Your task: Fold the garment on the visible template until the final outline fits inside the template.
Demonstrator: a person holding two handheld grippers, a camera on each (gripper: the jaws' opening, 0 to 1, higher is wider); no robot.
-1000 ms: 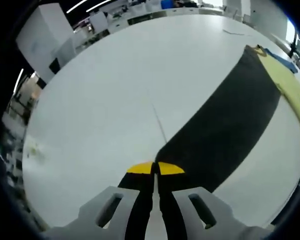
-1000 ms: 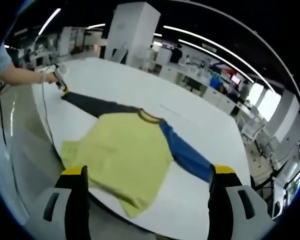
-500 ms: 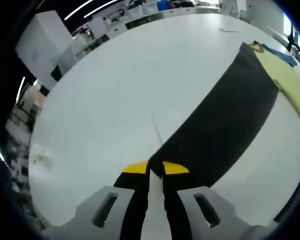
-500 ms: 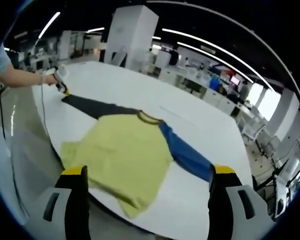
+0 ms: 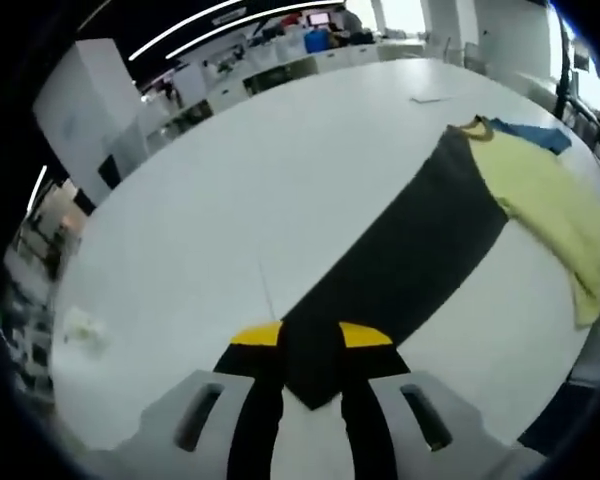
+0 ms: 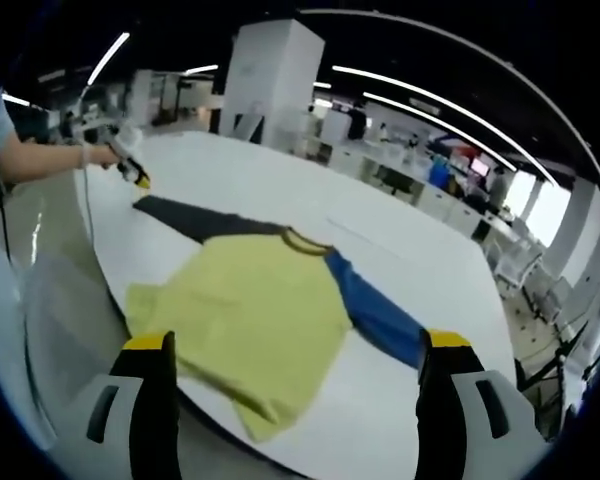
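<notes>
The white bench (image 6: 280, 195) carries the garment (image 6: 250, 310), a yellow shirt lying flat with one black sleeve (image 5: 400, 270) and one blue sleeve (image 6: 372, 315) spread out to opposite sides, its hem near the bench edge. No template outline can be made out on the bench.

The left gripper (image 5: 310, 345) is over the black cuff with its jaws a little apart; the cuff end lies between them, and whether they pinch it I cannot tell. To fold well, it should carry the sleeve straight across the yellow body and lay it flat without dragging the shirt.

The right gripper (image 6: 295, 365) hangs wide open and empty over the hem.
</notes>
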